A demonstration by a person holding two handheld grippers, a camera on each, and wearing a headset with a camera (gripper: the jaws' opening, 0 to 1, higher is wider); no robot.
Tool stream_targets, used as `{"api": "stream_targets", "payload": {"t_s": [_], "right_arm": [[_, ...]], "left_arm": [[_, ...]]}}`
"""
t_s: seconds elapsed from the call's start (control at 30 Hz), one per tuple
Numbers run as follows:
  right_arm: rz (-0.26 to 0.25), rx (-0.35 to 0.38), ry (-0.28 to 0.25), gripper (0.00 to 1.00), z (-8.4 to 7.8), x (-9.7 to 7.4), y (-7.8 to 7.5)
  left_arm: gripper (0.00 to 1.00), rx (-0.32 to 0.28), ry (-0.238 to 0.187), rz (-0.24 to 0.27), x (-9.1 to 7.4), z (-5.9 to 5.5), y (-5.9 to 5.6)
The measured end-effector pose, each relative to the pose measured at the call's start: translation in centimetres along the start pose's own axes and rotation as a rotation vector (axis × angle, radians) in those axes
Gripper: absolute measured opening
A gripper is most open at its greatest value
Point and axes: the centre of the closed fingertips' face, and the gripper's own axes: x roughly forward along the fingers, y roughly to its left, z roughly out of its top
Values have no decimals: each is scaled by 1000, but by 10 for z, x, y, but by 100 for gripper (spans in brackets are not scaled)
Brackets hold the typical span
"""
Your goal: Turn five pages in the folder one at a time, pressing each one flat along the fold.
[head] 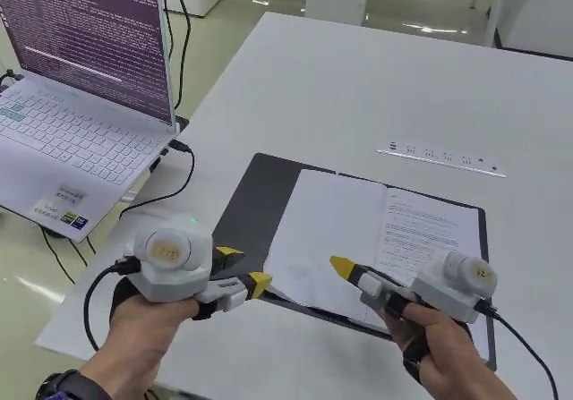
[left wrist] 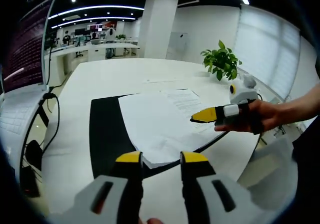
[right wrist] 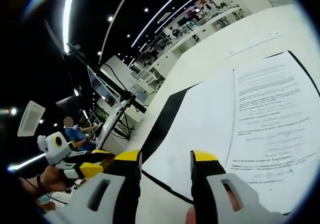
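1. The folder (head: 255, 208) lies open and flat on the white tabletop (head: 358, 87), straight ahead of both pairs of jaws. Its near edge runs just in front of the left tips and beneath the right ones.
2. Its black cover shows as a broad dark band on the side toward the left jaws. A blank white page (head: 327, 225) lies over the cover. A printed page (head: 430, 230) lies across the fold, ahead and to the right of the right jaws. The blank page's near edge casts a thin shadow, so it probably isn't fully pressed down yet.
3. The right gripper (head: 345, 266) has its jaws moderately parted with nothing between them. The tips are over the near part of the blank page, just short of the fold. I cannot tell whether they touch the paper. It looks placed for a pressing stroke along the fold.
4. The left gripper (head: 243, 268) also has its jaws parted and empty. It sits just off the folder's near-left edge, over bare tabletop. It is likely waiting there, ready to steady the cover or take the next page.
5. A laptop (head: 81, 87) stands well off to the left of the left jaws. A black cable (head: 170, 190) runs from it toward the folder.
6. A narrow white strip (head: 439, 158) lies beyond the folder's far edge, well ahead of the right jaws.
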Motion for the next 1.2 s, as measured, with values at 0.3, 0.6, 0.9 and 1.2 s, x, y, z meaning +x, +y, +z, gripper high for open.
{"api": "stream_targets", "payload": {"t_s": [0.3, 0.6, 0.9, 1.2], "right_arm": [[-13, -10, -14, 37, 6, -24, -10], [-28, -23, -1, 36, 2, -42, -17], [-47, -42, 40, 36, -12, -58, -25], [-54, -25, 41, 36, -15, -61, -28]], "left_arm": [[11, -4, 28, -9, 18, -4, 6], [3, -24, 75, -34, 49, -26, 2], [0, -53, 96, -56, 71, -34, 0], [0, -84, 137, -51, 88, -47, 8]]}}
